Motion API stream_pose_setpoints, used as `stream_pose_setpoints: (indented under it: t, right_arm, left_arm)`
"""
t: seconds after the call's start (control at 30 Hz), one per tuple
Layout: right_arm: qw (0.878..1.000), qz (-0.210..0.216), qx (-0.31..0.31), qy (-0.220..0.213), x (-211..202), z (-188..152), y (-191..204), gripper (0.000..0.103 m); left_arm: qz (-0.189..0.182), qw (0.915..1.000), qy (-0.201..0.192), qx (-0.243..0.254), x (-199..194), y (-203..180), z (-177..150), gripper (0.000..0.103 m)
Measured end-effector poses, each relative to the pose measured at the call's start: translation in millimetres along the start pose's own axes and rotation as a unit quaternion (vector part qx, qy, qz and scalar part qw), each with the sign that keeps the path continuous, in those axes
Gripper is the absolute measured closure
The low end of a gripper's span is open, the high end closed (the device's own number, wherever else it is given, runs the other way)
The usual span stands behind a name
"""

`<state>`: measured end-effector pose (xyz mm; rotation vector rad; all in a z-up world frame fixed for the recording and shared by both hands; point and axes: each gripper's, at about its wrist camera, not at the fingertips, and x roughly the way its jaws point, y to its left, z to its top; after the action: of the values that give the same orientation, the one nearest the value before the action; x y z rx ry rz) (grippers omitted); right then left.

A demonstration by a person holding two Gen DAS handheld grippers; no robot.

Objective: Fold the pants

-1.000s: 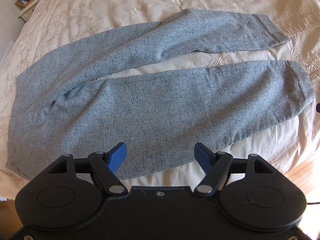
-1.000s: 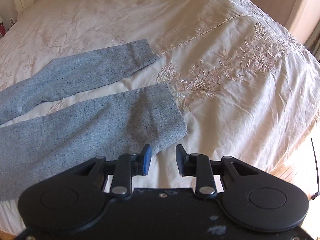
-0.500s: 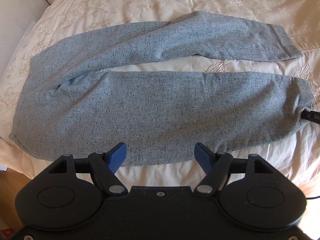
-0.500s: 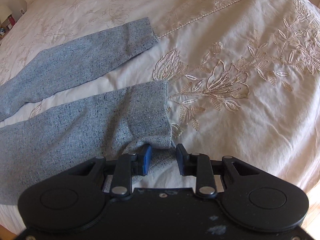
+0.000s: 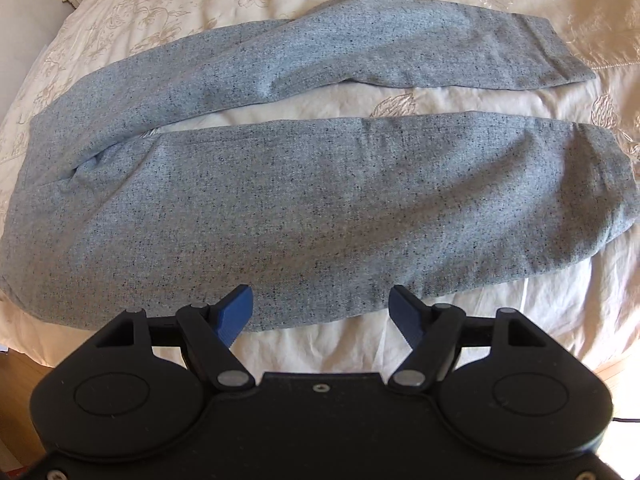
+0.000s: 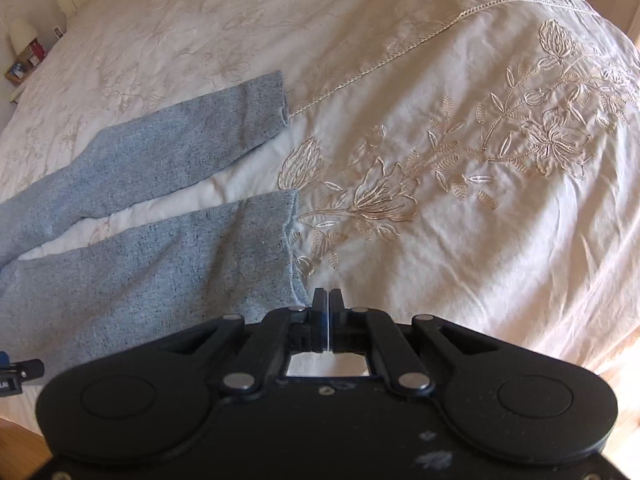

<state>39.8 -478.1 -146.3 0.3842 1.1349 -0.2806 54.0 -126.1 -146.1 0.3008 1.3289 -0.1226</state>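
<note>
Now your left gripper (image 5: 322, 308) hovers with its blue fingers spread wide, just over the near edge of the pants (image 5: 304, 208), a speckled grey-blue knit lying flat with both legs stretched out to the right. Your right gripper (image 6: 327, 314) has its pads pressed together right at the corner of the near leg's cuff (image 6: 290, 240); whether cloth sits pinched between them, I cannot tell. The far leg (image 6: 188, 148) angles away, apart from the near one. Everything rests on a cream bedspread (image 6: 440, 100), smooth and softly creased, embroidered with flowers (image 6: 384, 196). A wooden floor (image 5: 18, 380) shows at the bed's edge.
</note>
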Motion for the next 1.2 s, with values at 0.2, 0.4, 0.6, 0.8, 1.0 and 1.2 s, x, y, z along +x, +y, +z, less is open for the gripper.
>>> stream_pose_setpoints:
  t: [0.2,0.4,0.6,0.8,1.0,1.2]
  right_arm:
    - [0.999,0.037,-0.029,-0.010,15,-12,3,0.071]
    - [0.992,0.060,-0.108,-0.002,42,-22,24,0.071]
    - [0.986,0.050,-0.161,-0.012,53,-13,28,0.072]
    - [0.982,0.092,-0.158,0.053,71,-7,13,0.069]
    - [0.988,0.128,-0.041,0.081,78,0,-1,0.096]
    - [0.994,0.080,-0.024,0.068,24,6,-10,0.097]
  left_arm:
    - [-0.002,0.9997,-0.002,0.025,-8,-14,-5,0.027]
    - [0.011,0.9999,0.005,0.008,-7,-3,-9,0.027]
    - [0.020,0.9995,0.007,-0.021,-7,7,-13,0.027]
    - [0.021,0.9992,0.012,-0.033,-3,9,-14,0.027]
    - [0.025,0.9991,0.007,-0.032,5,5,-10,0.027]
    - [0.018,0.9996,0.007,-0.023,10,0,-4,0.027]
